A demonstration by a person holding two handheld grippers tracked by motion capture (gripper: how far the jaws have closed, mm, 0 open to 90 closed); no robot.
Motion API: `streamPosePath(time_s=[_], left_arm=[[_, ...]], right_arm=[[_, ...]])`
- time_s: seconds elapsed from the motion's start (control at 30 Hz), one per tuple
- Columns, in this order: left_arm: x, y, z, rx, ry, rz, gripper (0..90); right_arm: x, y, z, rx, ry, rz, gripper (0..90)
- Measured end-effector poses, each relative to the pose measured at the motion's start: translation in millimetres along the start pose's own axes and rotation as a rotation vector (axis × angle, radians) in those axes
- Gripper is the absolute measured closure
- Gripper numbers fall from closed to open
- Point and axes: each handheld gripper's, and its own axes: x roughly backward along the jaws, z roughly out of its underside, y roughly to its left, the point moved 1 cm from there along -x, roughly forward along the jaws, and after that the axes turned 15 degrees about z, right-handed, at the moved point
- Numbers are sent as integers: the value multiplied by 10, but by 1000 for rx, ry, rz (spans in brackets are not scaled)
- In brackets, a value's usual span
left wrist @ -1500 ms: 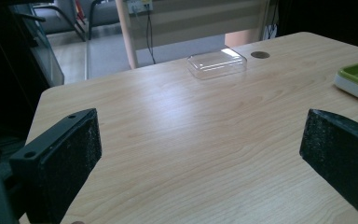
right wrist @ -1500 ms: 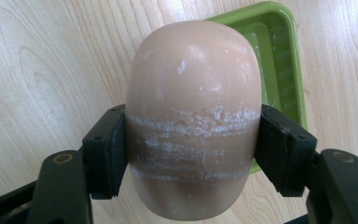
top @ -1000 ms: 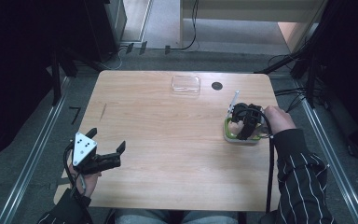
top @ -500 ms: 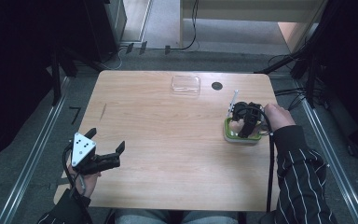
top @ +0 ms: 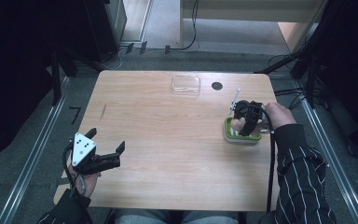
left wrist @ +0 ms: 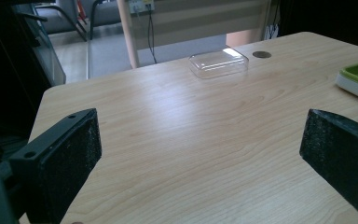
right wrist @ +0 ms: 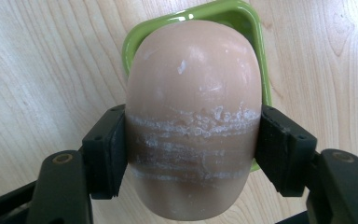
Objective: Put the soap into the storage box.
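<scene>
Right tongs [top: 245, 122], seen from above at the right side of the surface [top: 168, 140], are clamped on a pale pink oval bar of soap [right wrist: 193, 116], both pads pressed against its flanks. In the right gripper view the soap hangs over the green soap dish [right wrist: 256, 56]; whether its underside touches the dish cannot be told. White scuff lines cross the bar between the pads.

Against the frames of a second and half a second ago, the right tongs sit in much the same place over the dish [top: 242, 135], with at most a slight shift. The judgement: the grasp is settled, and the soap is either about to be lifted out or has just been lowered in; these pictures do not decide which.

Left tongs [top: 114, 156], near the front left corner of the surface, stand wide open and grip nothing. The left gripper view shows bare wood between the jaws. Their place and pose match both earlier frames, so this hand appears to be idle.

A clear plastic lid [top: 185, 85] lies near the far edge, well apart from the dish, unchanged from the earlier frames. Just beside it to the right is a small dark round spot [top: 216, 86]. A thin white stick [top: 235, 99] rises beside the right tongs.
</scene>
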Motion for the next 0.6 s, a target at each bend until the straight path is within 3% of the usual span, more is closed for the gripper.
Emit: streamPosePath(time_s=[0.6], left_arm=[[11, 4, 9, 2, 2, -6, 0]], right_arm=[[-191, -62, -4, 14, 13, 2, 338]])
